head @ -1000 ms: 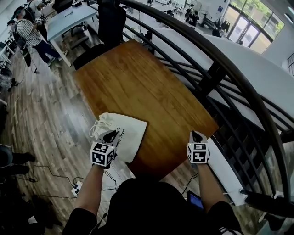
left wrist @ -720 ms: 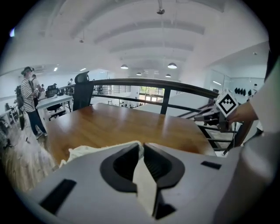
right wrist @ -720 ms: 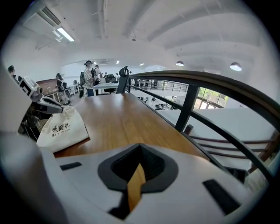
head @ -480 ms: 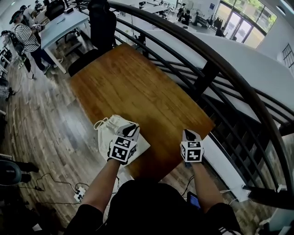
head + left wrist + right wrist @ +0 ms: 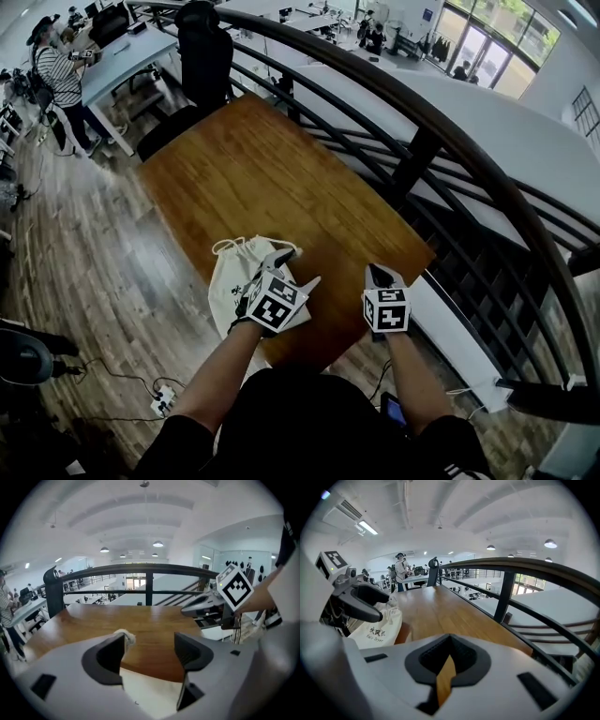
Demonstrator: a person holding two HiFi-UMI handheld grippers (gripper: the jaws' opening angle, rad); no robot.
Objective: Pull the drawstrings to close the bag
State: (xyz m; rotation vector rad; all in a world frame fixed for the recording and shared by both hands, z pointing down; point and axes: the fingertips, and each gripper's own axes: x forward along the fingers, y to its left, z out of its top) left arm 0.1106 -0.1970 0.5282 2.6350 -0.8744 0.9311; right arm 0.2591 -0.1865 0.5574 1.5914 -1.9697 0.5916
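One white bag (image 5: 232, 283) lies on the counter's (image 5: 272, 178) near corner; above the bag the left gripper (image 5: 298, 267) is opening, nothing clamped; beside the bag, the right gripper (image 5: 378, 274) is clenched, empty.

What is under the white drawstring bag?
The wooden table, at its near left corner; the bag seems to overhang the left edge. Whether anything lies beneath it cannot be seen.

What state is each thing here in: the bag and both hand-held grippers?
Bag: lying flat at the edge of the table, mouth looks gathered.
Left hand-held gripper: jaws opening above the bag, nothing gripped.
Right hand-held gripper: shut, empty.
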